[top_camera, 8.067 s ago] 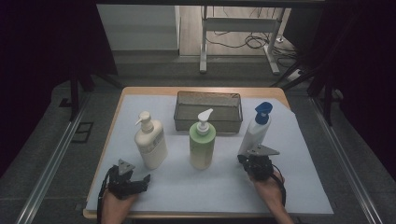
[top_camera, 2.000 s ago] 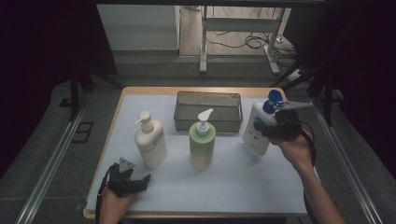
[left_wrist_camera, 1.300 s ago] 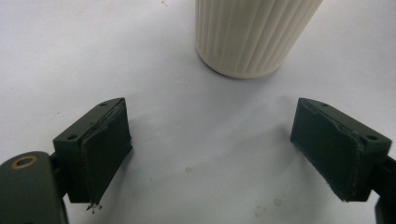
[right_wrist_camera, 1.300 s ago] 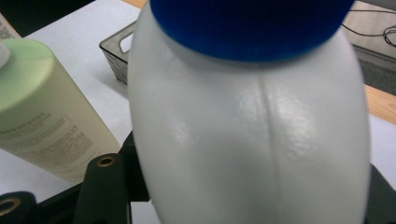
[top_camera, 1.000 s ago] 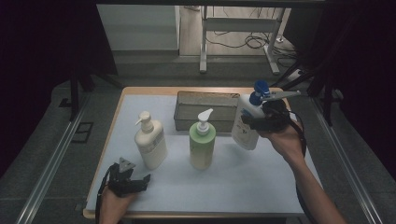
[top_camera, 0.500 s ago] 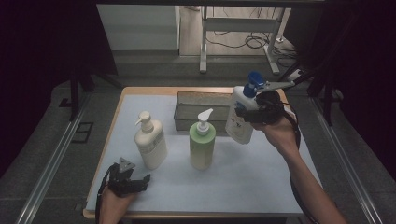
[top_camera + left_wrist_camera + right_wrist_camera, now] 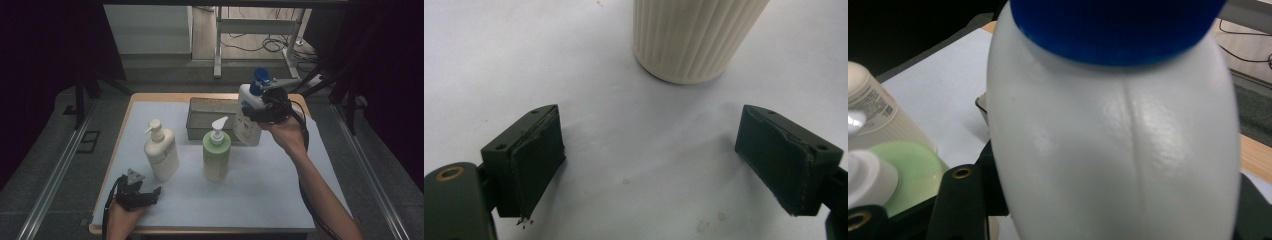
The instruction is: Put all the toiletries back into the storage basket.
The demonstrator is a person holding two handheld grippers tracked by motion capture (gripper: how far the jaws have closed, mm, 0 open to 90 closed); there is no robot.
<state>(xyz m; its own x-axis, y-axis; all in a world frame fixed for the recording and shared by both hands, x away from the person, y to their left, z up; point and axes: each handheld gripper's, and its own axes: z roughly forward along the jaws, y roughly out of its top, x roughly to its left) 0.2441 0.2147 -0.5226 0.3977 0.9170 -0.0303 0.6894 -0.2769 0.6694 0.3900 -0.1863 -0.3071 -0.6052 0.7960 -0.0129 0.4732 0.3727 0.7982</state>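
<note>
The right gripper (image 7: pixel 257 111) is clamped on the white bottle (image 7: pixel 248 112), its jaws pressed to either side of the body just below the blue cap (image 7: pixel 261 79). In the right gripper view the bottle (image 7: pixel 1113 145) bulges between the two black jaws, with a seam running down its middle and the cap (image 7: pixel 1113 25) at the top edge. The bottle hangs in the air, lifted clear of the sheet and tilted slightly, over the right end of the mesh basket (image 7: pixel 205 117). The hand (image 7: pixel 287 132) behind the gripper reaches in from the lower right, a cable trailing along the forearm.

The left gripper (image 7: pixel 150 192) rests near the front left corner of the table, jaws spread wide with nothing between them. In the left gripper view the two pads (image 7: pixel 536 160) stand well apart on the white sheet (image 7: pixel 624 130), and the ribbed base of the cream bottle (image 7: pixel 696 37) stands just ahead of them, not touched.

On the table (image 7: pixel 150 97) the cream bottle (image 7: pixel 161 152) stands upright on the left, and the green bottle (image 7: pixel 216 152) stands upright beside it in the middle, just in front of the basket. The green bottle (image 7: pixel 908 170) and the cream bottle (image 7: pixel 873 107) also show blurred at the left of the right gripper view.
</note>
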